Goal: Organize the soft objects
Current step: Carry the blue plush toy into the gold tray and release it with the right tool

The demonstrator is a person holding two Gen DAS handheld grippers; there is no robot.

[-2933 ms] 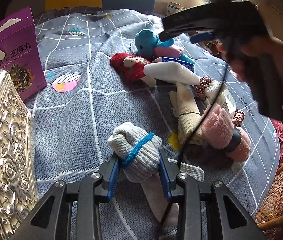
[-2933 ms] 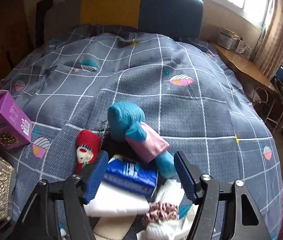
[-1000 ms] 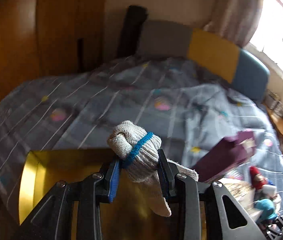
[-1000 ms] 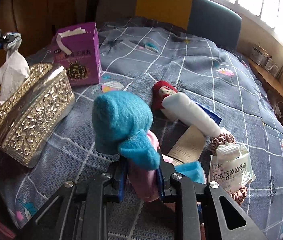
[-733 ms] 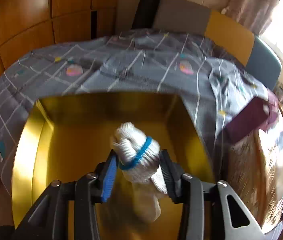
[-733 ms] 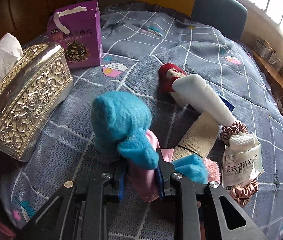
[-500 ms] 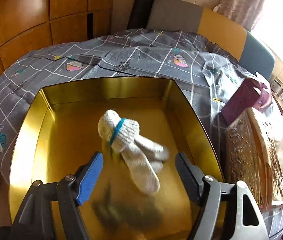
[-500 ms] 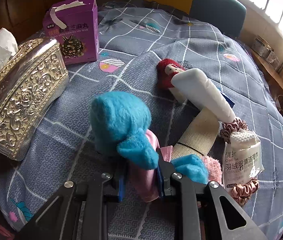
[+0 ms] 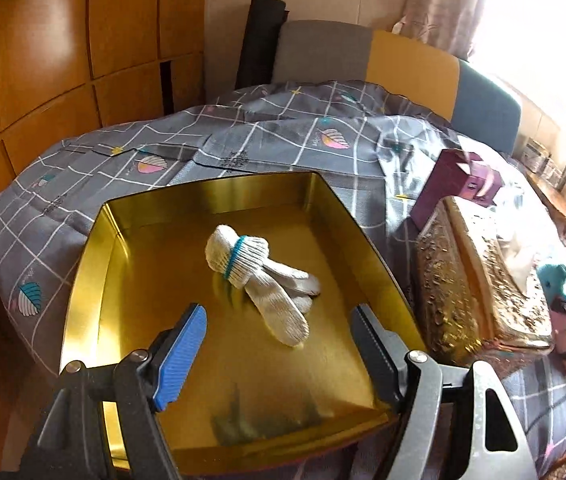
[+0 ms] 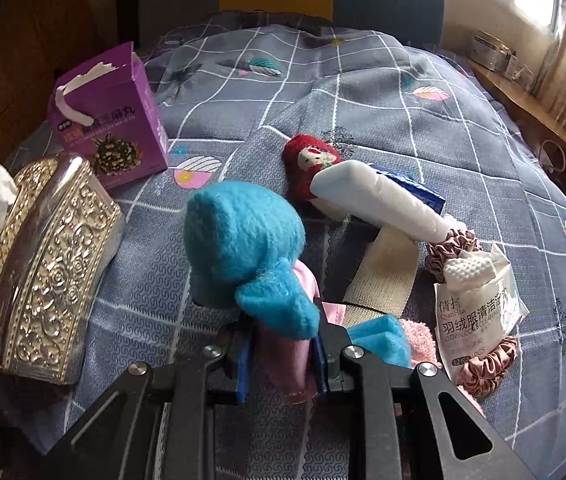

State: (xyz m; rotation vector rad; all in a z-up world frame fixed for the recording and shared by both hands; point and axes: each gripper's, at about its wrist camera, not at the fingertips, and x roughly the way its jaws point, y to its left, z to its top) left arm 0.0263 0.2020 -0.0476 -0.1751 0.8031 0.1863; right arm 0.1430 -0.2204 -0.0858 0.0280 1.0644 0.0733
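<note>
Inside gold tray (image 9: 83, 280): rolled white gloves (image 9: 255, 268) lying loose, left tongs (image 9: 279, 344) just sprung wide apart above, nothing between. Over bed (image 10: 363, 80): right tongs (image 10: 283, 356) clamped on blue plush toy (image 10: 243, 248). Best carried across ornate tissue box (image 10: 43, 260), lowered beside gloves, released low.
</note>
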